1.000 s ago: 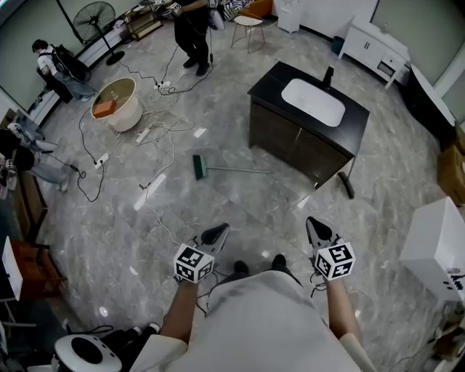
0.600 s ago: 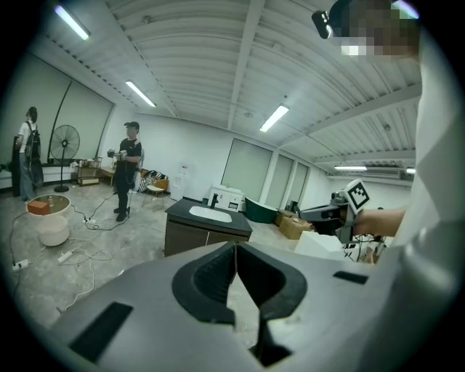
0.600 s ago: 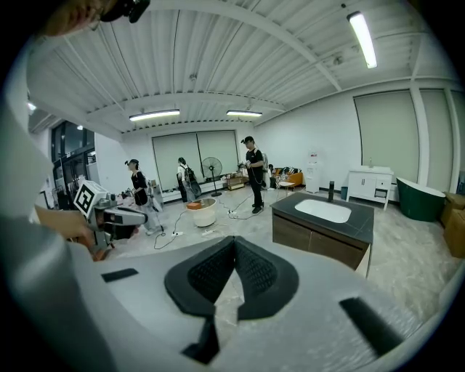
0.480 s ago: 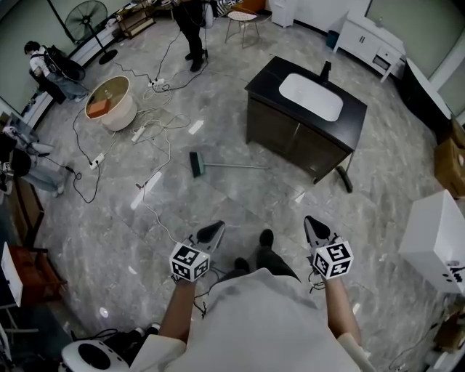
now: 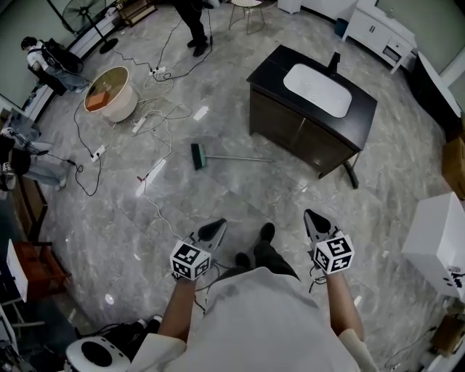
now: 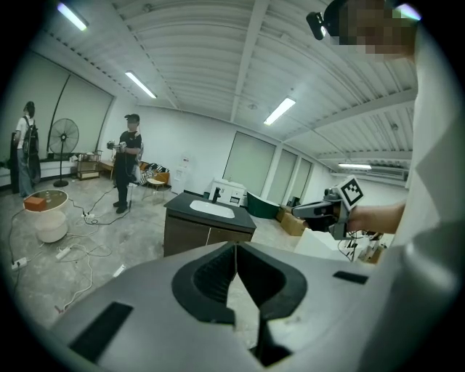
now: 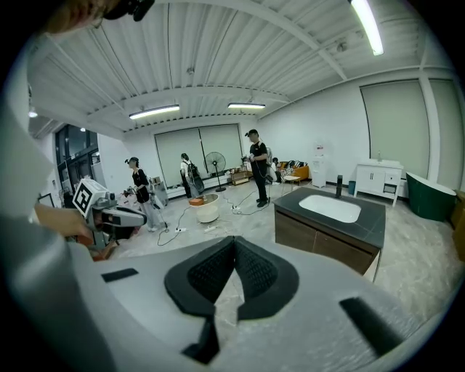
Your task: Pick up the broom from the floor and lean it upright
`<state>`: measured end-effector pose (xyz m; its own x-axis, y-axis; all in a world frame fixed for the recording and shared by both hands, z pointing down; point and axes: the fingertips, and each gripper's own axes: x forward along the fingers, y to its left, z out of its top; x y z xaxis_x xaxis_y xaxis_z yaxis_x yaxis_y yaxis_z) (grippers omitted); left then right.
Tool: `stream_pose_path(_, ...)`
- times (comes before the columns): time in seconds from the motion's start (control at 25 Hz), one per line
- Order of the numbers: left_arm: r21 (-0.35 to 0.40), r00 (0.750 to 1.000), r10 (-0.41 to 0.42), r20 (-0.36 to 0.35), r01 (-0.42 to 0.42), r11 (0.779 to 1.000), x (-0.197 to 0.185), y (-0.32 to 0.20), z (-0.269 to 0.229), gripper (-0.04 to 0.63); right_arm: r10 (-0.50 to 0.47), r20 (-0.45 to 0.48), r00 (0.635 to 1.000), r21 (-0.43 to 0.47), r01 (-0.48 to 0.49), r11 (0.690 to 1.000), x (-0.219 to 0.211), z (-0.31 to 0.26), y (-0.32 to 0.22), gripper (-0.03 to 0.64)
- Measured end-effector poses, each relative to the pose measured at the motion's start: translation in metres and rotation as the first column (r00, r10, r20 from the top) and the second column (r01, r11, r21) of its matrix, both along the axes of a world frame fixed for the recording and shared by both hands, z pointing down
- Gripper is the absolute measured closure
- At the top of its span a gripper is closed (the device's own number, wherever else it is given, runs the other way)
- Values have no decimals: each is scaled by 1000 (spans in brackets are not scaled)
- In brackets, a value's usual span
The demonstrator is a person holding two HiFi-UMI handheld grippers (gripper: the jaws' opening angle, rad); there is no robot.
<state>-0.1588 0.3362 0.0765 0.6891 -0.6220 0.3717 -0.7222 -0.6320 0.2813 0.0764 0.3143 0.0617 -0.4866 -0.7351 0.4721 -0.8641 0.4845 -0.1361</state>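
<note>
- Fingers (image 6: 209, 280) of my left gripper (image 5: 213, 231) are pressed together with nothing between them; those of my right gripper (image 5: 317, 222) are likewise together and empty
- set against the frame a second back, both grippers look the same, closed and held out low ahead of me; one foot (image 5: 267, 233) has stepped forward between them; the fan (image 5: 81, 10) has slid up to the top edge of the head view; the broom (image 5: 227, 158) has not shifted on the floor (image 5: 240, 196)
- the broom lies flat, well ahead of both grippers, between the loose cables (image 5: 163, 127) and the sink cabinet (image 5: 290, 134); its long axis runs left to right across the head view; the green brush head (image 5: 197, 155) is at the left end and the handle (image 5: 243, 158) points right, toward the cabinet's base
- the handle tip ends near the cabinet; whether it touches I cannot tell, as the rod is thin against the marbled floor
- each gripper view has its lower half filled by that gripper's own body, which covers the floor ahead; I cannot pick out the broom in either; the fan is cut off by the frame edge in the head view
</note>
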Motion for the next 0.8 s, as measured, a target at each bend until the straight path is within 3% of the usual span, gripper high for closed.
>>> stream_pose_path(0.32,-37,999,26,35,-25,999,41,-67,18,584,-50,5,999,-39,51,998,26,26,-72,617)
stream_pose_path(0.8,-73,995,53,85,-47,996,97,-173,52,584,-52,66,996,-124,60,990,84,77,-171,617)
